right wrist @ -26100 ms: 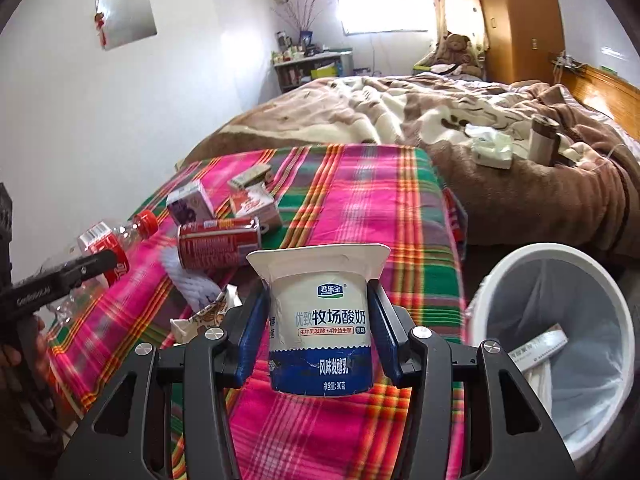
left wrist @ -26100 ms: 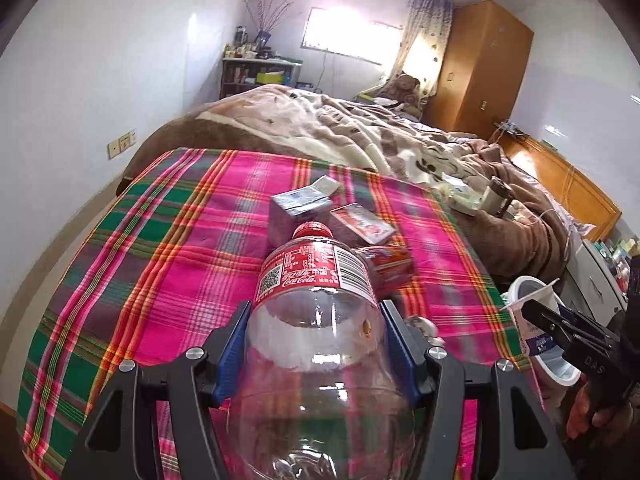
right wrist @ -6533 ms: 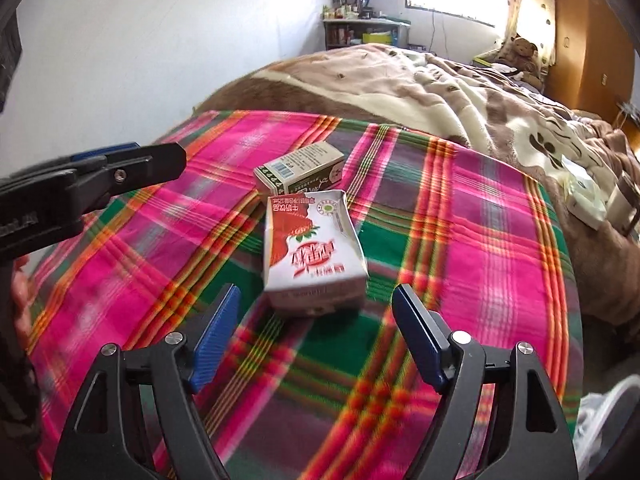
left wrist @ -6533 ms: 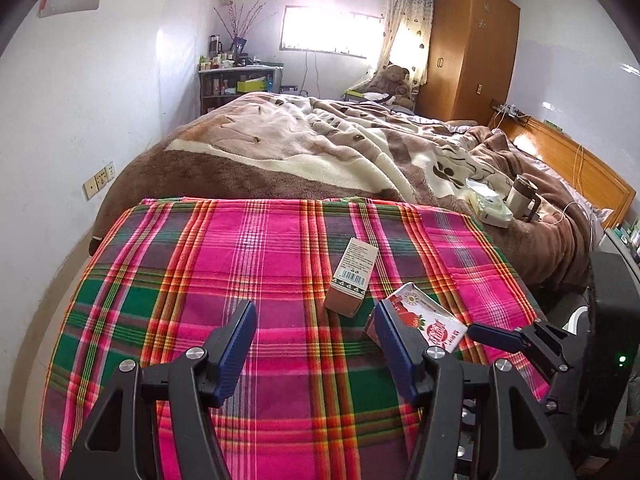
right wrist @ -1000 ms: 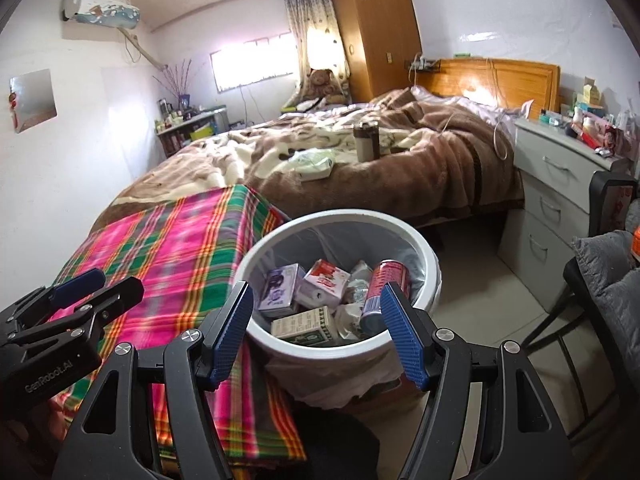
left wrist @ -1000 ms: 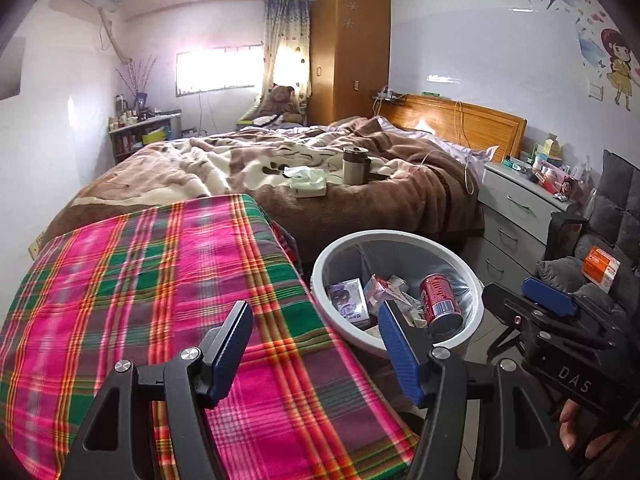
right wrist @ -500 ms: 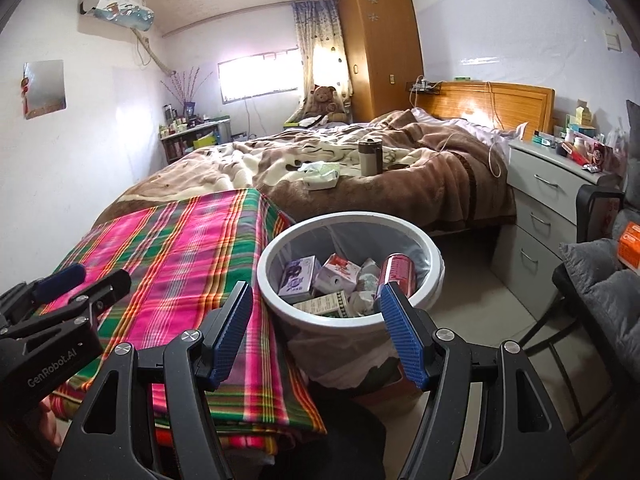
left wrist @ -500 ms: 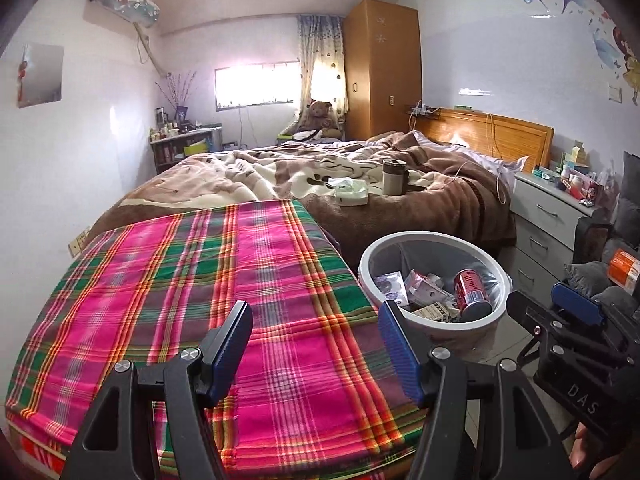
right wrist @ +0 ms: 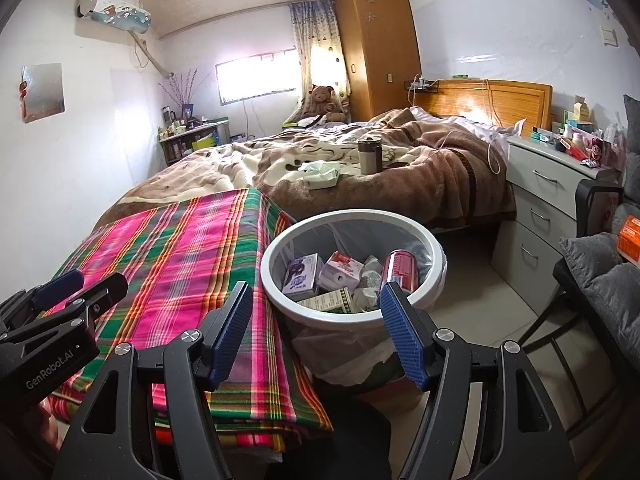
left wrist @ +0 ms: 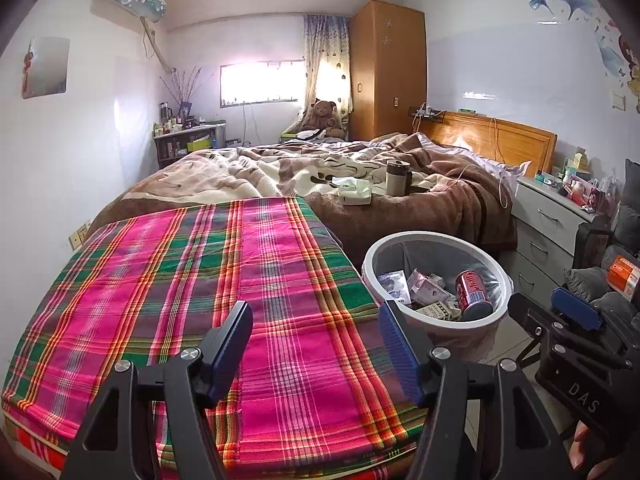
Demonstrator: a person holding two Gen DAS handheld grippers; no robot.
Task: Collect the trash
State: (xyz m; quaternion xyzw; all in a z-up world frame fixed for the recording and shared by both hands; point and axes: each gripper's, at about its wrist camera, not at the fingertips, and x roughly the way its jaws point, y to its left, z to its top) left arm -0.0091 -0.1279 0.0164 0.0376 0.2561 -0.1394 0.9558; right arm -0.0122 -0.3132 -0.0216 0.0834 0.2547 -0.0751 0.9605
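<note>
Trash bin (right wrist: 434, 254) at 12 o'clock of right gripper (right wrist: 316, 336) | holds red can (right wrist: 400, 270), cartons, possibly wrappers | left gripper (left wrist: 316, 348): released, empty | right: released, empty

White bin (right wrist: 276, 292) beside bed, cartons (right wrist: 300, 276), red can (right wrist: 400, 270) (inside)

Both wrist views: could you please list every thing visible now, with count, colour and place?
plaid cloth: one, pink and green, nothing on it
bin: one, white rim, beside the cloth
can: one, red, in the bin
cartons: several, mostly white, in the bin
bed blanket: one, brown and cream, behind the cloth
flask: one, dark, upright on the blanket
wardrobe: one, wooden, far corner
drawers: one unit, grey, beside the bed
left gripper: open, empty
right gripper: open, empty
</note>
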